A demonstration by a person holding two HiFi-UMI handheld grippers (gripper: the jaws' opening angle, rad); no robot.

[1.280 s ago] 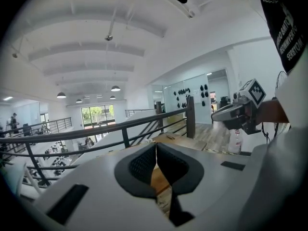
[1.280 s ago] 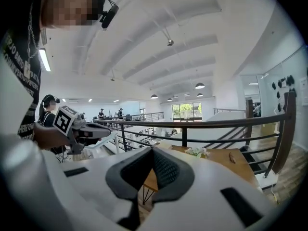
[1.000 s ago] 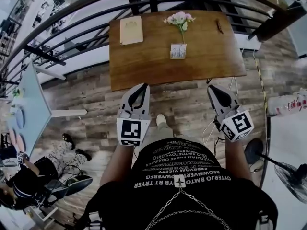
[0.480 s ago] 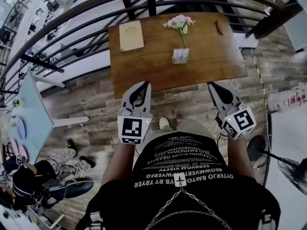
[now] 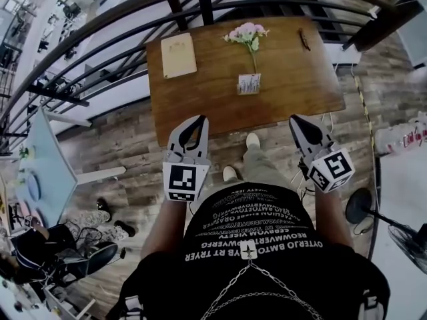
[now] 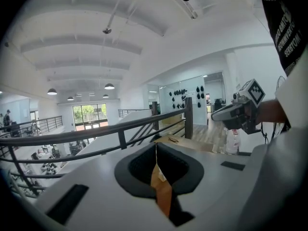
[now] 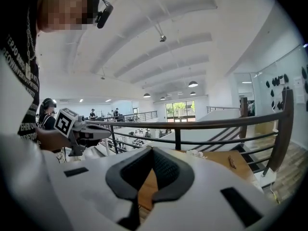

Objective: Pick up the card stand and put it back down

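The card stand [image 5: 248, 84], a small clear holder with a printed card, stands upright near the middle of the brown wooden table [image 5: 200, 105]. Just behind it is a stem of pink flowers [image 5: 247, 32]. My left gripper [image 5: 198, 120] hovers over the floor at the table's near edge, short of the stand and to its left, shut and empty. My right gripper [image 5: 295, 119] is level with it near the table's front right, also shut with nothing held. In the left gripper view the left gripper [image 6: 155, 147] shows its tips meeting; the right gripper [image 7: 153, 150] looks the same in the right gripper view.
A beige notebook [image 5: 178, 55] lies at the table's back left and a small dark object [image 5: 305, 39] at its back right. A dark railing [image 5: 100, 19] curves behind the table. A pale blue table [image 5: 47, 159] stands left; a fan base [image 5: 362, 209] is on the right.
The person has stepped toward the table, one foot coming forward. Both grippers have moved nearer the table's front edge. Both stay shut.
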